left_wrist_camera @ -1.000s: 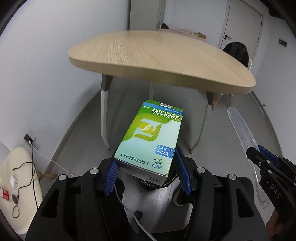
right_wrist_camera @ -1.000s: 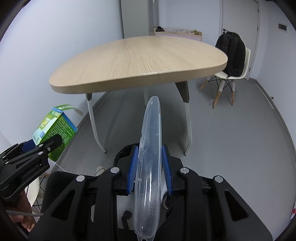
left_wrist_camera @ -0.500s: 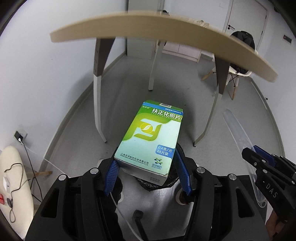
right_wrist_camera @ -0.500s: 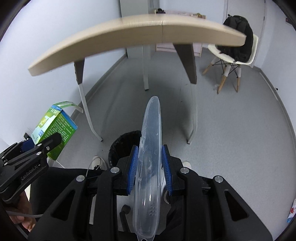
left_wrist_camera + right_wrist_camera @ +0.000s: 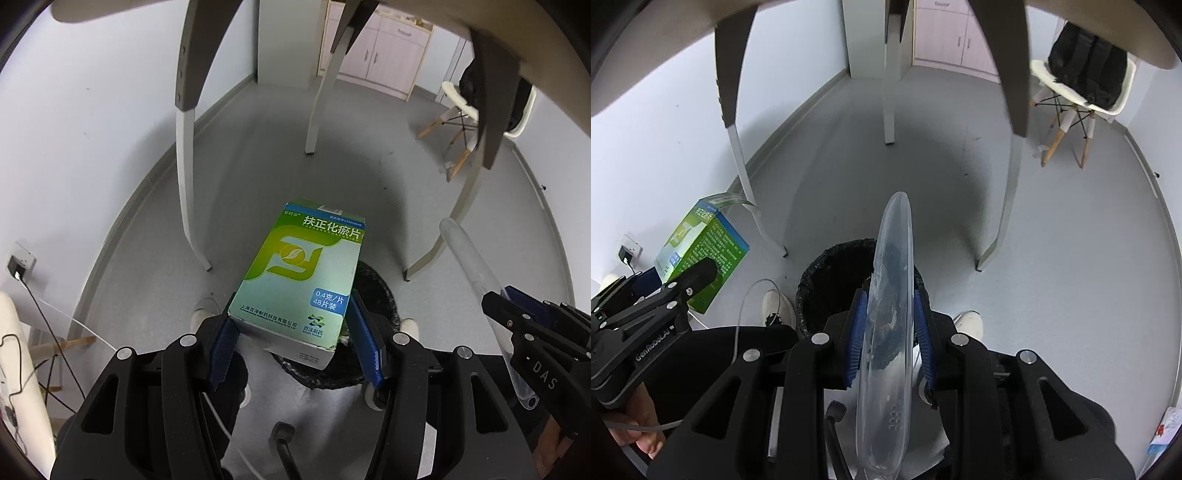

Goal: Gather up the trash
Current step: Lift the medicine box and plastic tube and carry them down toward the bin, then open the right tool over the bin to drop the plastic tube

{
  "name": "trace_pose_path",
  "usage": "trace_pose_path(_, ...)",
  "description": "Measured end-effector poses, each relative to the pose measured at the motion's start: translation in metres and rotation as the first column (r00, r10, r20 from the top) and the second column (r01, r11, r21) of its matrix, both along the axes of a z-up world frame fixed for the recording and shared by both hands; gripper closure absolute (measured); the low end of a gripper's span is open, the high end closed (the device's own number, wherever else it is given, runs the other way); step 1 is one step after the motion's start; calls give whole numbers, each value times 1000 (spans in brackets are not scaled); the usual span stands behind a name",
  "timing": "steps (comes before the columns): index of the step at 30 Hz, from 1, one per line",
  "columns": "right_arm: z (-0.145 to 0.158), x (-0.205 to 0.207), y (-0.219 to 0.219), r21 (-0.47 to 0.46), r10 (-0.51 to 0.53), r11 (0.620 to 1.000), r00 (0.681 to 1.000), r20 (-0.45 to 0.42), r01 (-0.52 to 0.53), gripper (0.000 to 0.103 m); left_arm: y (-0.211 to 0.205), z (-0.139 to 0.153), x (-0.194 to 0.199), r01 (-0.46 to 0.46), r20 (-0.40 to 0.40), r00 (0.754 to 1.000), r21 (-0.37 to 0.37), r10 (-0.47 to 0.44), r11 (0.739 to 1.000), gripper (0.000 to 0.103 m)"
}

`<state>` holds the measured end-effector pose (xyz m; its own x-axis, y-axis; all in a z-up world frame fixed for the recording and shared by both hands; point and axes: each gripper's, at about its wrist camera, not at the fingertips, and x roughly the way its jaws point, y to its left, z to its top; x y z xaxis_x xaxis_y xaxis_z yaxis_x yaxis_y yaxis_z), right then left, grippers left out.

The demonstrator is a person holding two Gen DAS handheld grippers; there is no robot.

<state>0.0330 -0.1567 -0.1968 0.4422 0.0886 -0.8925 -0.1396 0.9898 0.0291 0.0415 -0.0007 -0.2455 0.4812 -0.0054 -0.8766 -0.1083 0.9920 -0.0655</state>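
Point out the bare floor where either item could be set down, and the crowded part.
Bare grey floor runs from the table legs out toward the chair, and also between the legs under the table. Crowded: around the black trash bin, with a person's shoes on both sides and a cable trailing nearby.

Left gripper (image 5: 295,343): blue pads clamped on both sides of the green medicine box (image 5: 301,273), near its lower end.
Box: tilted, printed face up, directly above the black bin (image 5: 373,295).
Right gripper (image 5: 532,332): at right edge, holding a clear plastic piece (image 5: 469,254).
Overhead: table legs (image 5: 184,155).
Background: chair (image 5: 461,110), cabinet (image 5: 384,51).
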Motion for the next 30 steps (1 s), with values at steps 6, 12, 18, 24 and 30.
trace_pose_path(6,-31,30,12,-1,17,1000,999,-43,-17,77,8,-27,21,-12,-28,1000,9,12,1000,48)
trace_pose_path(12,-57,55,26,-7,47,999,997,-69,-48,77,14,-53,37,-26,-58,998,19,27,999,48)
trace_pose_path(18,-74,68,37,-9,72,997,995,-76,-73,77,16,-66,48,-29,-76,997,25,31,999,48)
trace_pose_path(24,-76,65,35,-10,80,997,995,-54,-81,57,14,-74,54,-29,-89,996,28,31,999,48)
trace_pose_path(30,-69,58,21,-18,58,998,998,-9,-58,26,0,-80,58,0,-101,995,15,2,1000,48)
